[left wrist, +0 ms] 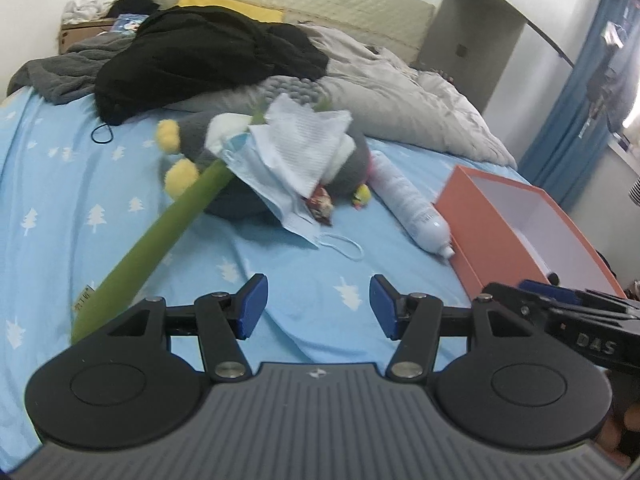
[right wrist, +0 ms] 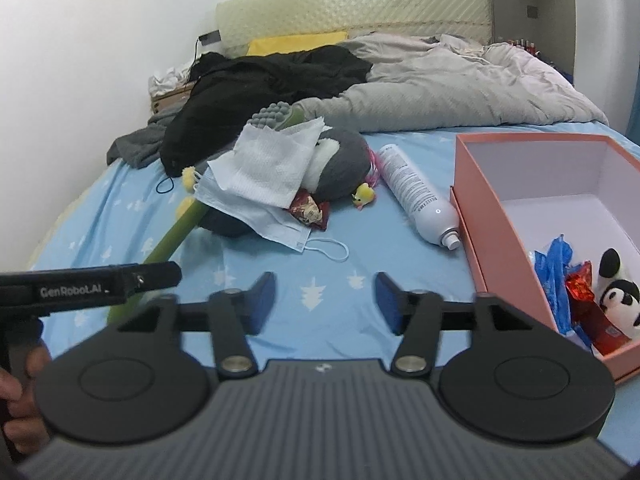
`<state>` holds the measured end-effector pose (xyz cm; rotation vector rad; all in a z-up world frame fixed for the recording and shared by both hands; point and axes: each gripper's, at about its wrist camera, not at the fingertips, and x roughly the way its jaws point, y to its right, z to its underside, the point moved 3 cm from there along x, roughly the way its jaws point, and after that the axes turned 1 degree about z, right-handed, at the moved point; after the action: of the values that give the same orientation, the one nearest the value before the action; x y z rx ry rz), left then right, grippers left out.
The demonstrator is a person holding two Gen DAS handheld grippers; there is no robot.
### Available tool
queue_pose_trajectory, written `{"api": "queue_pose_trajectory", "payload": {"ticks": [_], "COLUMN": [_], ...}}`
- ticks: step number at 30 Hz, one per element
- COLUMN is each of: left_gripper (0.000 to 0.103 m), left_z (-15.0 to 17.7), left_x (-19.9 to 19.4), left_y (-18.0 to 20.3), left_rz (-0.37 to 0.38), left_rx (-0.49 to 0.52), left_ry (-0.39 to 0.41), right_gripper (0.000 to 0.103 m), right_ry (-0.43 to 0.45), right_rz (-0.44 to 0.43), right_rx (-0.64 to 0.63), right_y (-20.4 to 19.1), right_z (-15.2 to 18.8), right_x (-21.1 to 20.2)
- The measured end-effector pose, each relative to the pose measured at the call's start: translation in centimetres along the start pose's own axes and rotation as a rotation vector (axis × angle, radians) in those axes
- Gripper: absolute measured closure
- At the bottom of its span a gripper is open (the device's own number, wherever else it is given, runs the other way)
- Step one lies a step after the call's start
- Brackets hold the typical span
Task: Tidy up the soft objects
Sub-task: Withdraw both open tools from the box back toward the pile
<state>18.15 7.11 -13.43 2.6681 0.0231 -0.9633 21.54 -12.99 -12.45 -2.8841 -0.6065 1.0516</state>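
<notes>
Left wrist view. The left gripper (left wrist: pixel 319 306) is hovering over the bed sheet (left wrist: pixel 72 216) near the bed's front edge, its blue pads spread apart with only sheet showing between them. A long green plush stem (left wrist: pixel 160 236) is lying diagonally from the front-left part of the bed toward the middle, its far end running under the pile. The pile is sitting mid-bed: a grey plush toy (left wrist: pixel 236 184) with yellow feet, a white tissue (left wrist: pixel 300 148) draped over it, a blue face mask (left wrist: pixel 276 196) sticking out beneath the tissue, and a red snack wrapper (left wrist: pixel 322 204) touching the mask's edge. A white spray bottle (left wrist: pixel 408 204) is lying just right of the plush, its cap end against the orange box (left wrist: pixel 480 240) at the bed's right edge. A black garment (left wrist: pixel 200 56) and a grey duvet (left wrist: pixel 400 96) are lying toward the head of the bed.

Right wrist view. The right gripper (right wrist: pixel 326 304) is hanging over the sheet (right wrist: pixel 120 208) near the front edge, its pads standing apart and nothing between them. The stem (right wrist: pixel 176 232), plush (right wrist: pixel 344 160), tissue (right wrist: pixel 272 160), mask (right wrist: pixel 276 224), wrapper (right wrist: pixel 310 210) and bottle (right wrist: pixel 416 196) are lying in the same arrangement. The box (right wrist: pixel 480 208) is standing open at the right edge, holding a small panda plush (right wrist: pixel 620 300), a blue plastic bag (right wrist: pixel 556 280) and a red wrapper (right wrist: pixel 584 292). The left gripper's body is crossing the left border, a hand (right wrist: pixel 20 400) gripping its handle.
</notes>
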Motion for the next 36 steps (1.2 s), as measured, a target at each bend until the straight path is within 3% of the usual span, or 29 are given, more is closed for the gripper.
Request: {"api": "queue_pose_trajectory", "payload": {"ticks": [4,7,13,21,27,36], "left_gripper": [0.041,0.041,0.041,0.041,0.041,0.041], "left_z": [-0.4,-0.5,-0.2,0.0,-0.2,-0.8], "left_x": [1.5,2.3,4.1,5.6,6.1,6.3], "left_y": [-1.0,-1.4,-2.4,-3.5,-3.5,-2.5], "left_rz": [-0.02,-0.029,-0.052,-0.083,-0.083,-0.064], "left_rx": [-0.014,-0.011,-0.015,-0.01,-0.012,0.002], "left_ry": [0.004,0.003,-0.018,-0.029,-0.03,-0.023], "right_gripper": [0.019,0.019,0.019,0.019,0.019,0.019], "right_ry": [-0.022,-0.071,-0.161,-0.286,-0.277,-0.276], "right_rz": [-0.011,0.053,0.081,0.049,0.091,0.089], "right_rx": [-0.03,-0.093,-0.085,-0.021,-0.094,-0.103], "right_y": [-0.4,-1.1,-1.1,-1.7,-2.6,-2.5], "right_z": [-1.0,-1.8,-2.7,-4.4,-5.1,-5.7], "right_x": [0.4,0.9,1.7,2.4,2.5,2.7]}}
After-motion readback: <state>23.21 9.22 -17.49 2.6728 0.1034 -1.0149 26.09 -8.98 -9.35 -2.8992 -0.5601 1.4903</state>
